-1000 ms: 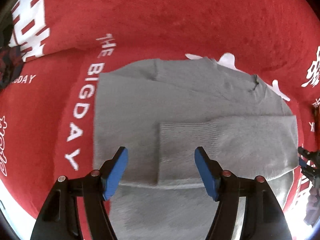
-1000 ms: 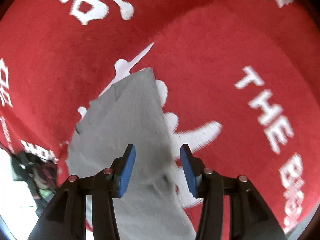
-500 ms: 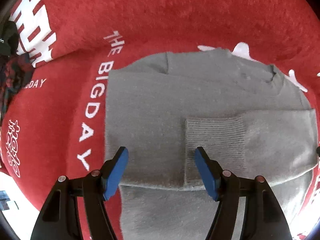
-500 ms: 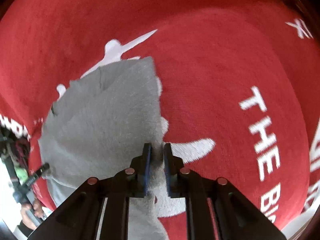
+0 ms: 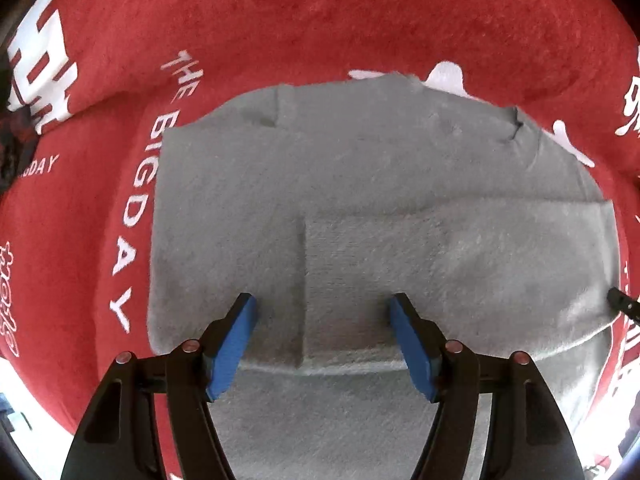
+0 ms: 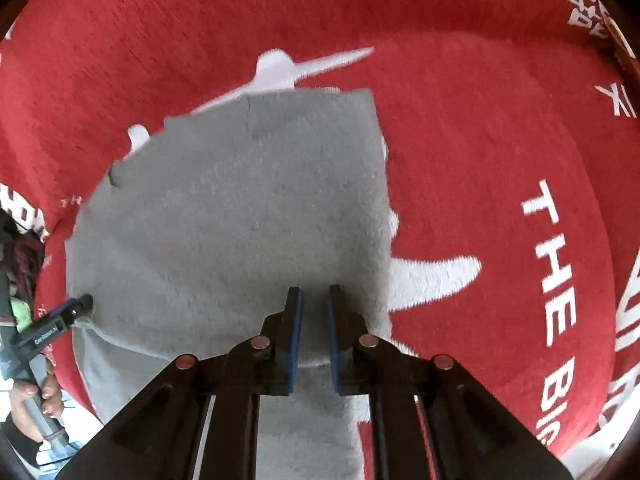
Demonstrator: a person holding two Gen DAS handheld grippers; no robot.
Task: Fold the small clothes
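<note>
A grey knit sweater (image 5: 360, 184) lies flat on a red cloth, one sleeve folded across its body, the ribbed cuff (image 5: 344, 272) near the middle. My left gripper (image 5: 320, 304) hangs straight down over that cuff, its jaws opening wide to either side of it, and the blue pads (image 5: 236, 340) touch no fabric. In the right wrist view the sweater (image 6: 224, 220) fills the centre. My right gripper (image 6: 314, 294) is at the sweater's right edge, jaws closing to a narrow gap with grey fabric pinched between them.
The red cloth (image 5: 320, 32) carries white lettering and shapes and spreads around the sweater on all sides. A hand (image 6: 36, 392) holding the left gripper's handle shows at the left edge of the right wrist view. Dark patterned fabric (image 5: 16, 140) lies at the far left.
The right gripper's jaws went from open astride the sweater's edge to shut on it, and the view rolled. The left gripper slid over the sweater until the folded cuff sat between its jaws.
</note>
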